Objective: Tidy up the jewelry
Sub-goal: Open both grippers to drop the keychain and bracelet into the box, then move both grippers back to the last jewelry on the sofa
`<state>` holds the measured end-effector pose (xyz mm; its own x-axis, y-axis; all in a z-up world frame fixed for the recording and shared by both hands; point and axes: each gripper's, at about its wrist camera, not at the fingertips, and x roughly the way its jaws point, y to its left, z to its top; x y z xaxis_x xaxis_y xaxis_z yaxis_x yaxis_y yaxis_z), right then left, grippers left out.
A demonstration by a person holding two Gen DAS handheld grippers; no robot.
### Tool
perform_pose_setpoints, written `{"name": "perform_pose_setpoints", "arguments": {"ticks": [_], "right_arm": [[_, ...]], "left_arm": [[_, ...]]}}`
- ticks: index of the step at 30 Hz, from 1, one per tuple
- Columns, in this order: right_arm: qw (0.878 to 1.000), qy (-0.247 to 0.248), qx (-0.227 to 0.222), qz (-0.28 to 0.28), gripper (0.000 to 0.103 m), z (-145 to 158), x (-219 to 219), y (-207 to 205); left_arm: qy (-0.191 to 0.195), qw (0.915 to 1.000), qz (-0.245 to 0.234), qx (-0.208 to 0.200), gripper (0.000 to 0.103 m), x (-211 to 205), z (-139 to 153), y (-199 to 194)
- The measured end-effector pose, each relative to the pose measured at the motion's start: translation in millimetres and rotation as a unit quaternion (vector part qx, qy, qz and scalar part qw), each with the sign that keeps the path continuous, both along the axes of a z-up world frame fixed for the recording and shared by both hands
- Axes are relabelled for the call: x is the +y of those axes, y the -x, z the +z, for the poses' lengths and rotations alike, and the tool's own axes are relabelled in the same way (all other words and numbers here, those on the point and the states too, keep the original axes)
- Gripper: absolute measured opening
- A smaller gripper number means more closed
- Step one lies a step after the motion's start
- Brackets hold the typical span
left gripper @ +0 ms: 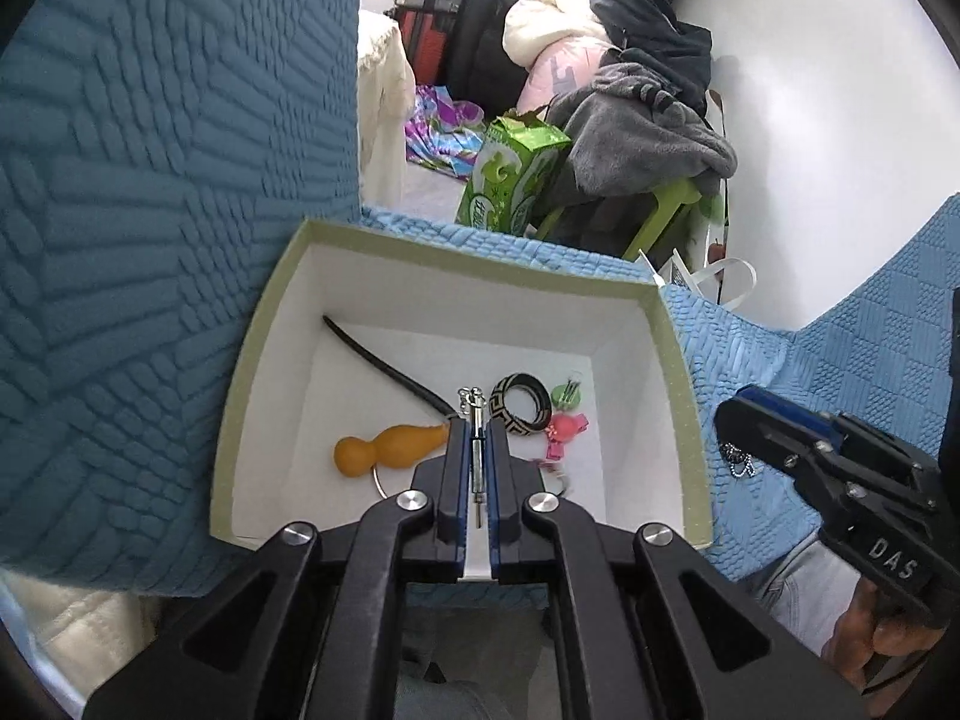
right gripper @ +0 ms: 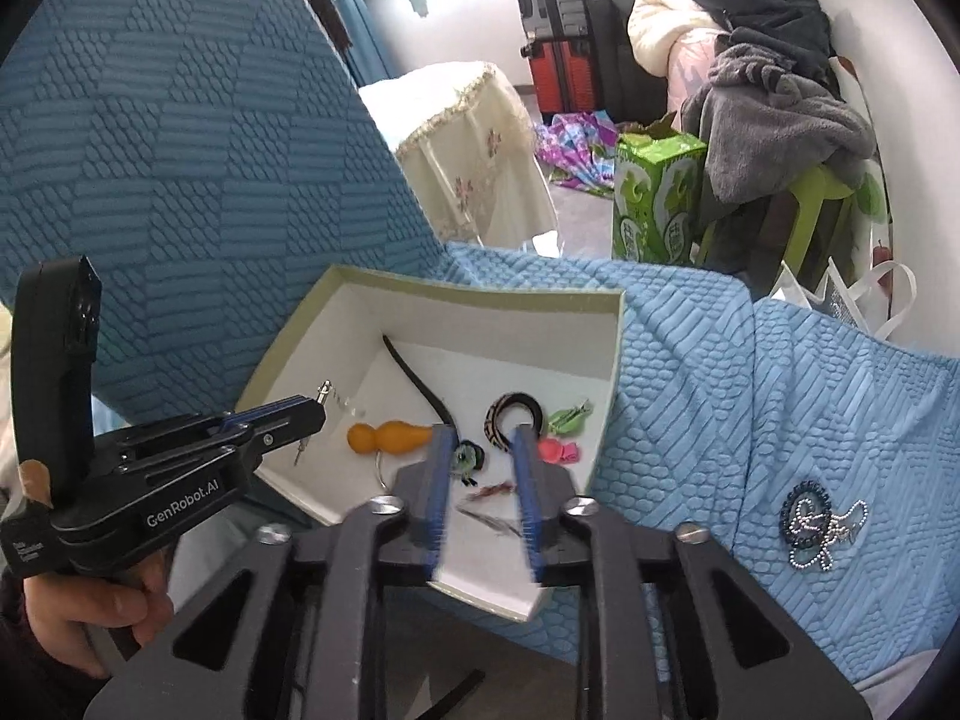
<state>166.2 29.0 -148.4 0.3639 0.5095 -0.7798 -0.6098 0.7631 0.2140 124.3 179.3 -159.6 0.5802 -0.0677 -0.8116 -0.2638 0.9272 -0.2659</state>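
A white box with a green rim (left gripper: 273,324) (right gripper: 468,293) lies on the blue cover. In it are a black cord (left gripper: 384,363), an orange gourd pendant (left gripper: 387,447) (right gripper: 390,437), a black-and-gold patterned ring (left gripper: 521,411) (right gripper: 513,414), a green clip (left gripper: 567,393) and a pink bow (left gripper: 564,429). My left gripper (left gripper: 477,423) (right gripper: 318,411) hangs over the box, shut on a thin silver clasp piece (left gripper: 476,414) (right gripper: 324,387). My right gripper (right gripper: 483,438) (left gripper: 735,414) stands open over the box's near side, a small green-and-black trinket (right gripper: 468,459) and a reddish feathery piece (right gripper: 492,489) lying loose between its fingers.
A beaded necklace (right gripper: 822,525) lies on the light-blue cover (right gripper: 690,372) right of the box. A dark-blue upholstered back (left gripper: 168,150) rises at the left. Beyond the edge stand a green carton (right gripper: 657,204), a green stool with heaped clothes (right gripper: 786,120) and suitcases.
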Motion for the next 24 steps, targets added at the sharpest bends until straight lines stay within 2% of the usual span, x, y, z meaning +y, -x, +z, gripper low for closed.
{"name": "perform_pose_setpoints", "arguments": {"ticks": [2, 3, 4, 5, 9, 13, 18, 24], "right_arm": [[1.000, -0.010, -0.014, 0.000, 0.023, 14.4, -5.0, 0.4], [1.000, -0.015, -0.020, -0.001, 0.023, 21.5, -7.9, 0.3], [1.000, -0.019, -0.025, -0.001, 0.022, 27.3, -10.5, 0.2], [0.999, -0.023, -0.032, -0.001, 0.022, 34.2, -13.2, 0.4], [0.997, -0.041, -0.061, 0.000, 0.022, 63.7, -28.5, 3.5], [0.994, -0.059, -0.090, -0.006, 0.022, 91.2, -50.2, 7.5], [0.990, -0.072, -0.119, -0.015, 0.022, 113.3, -80.2, 12.9], [0.985, -0.074, -0.150, -0.040, 0.022, 128.2, -125.8, 15.8]], "left_arm": [[-0.001, 1.0000, 0.006, -0.003, 0.010, -0.9, 9.1, 1.5], [-0.002, 0.9999, 0.009, -0.005, 0.014, -1.7, 13.7, 2.5], [-0.005, 0.9999, 0.010, -0.009, 0.024, -2.7, 18.2, 3.1], [-0.008, 0.9998, 0.012, -0.016, 0.027, -4.6, 25.8, 4.5], [-0.019, 0.9988, 0.016, -0.042, 0.030, -13.2, 52.3, 8.7], [-0.032, 0.9965, 0.015, -0.075, 0.044, -29.2, 81.6, 12.9], [-0.037, 0.9932, 0.006, -0.110, 0.045, -55.5, 107.6, 16.5], [-0.025, 0.9902, -0.014, -0.137, 0.045, -90.5, 121.2, 16.4]]}}
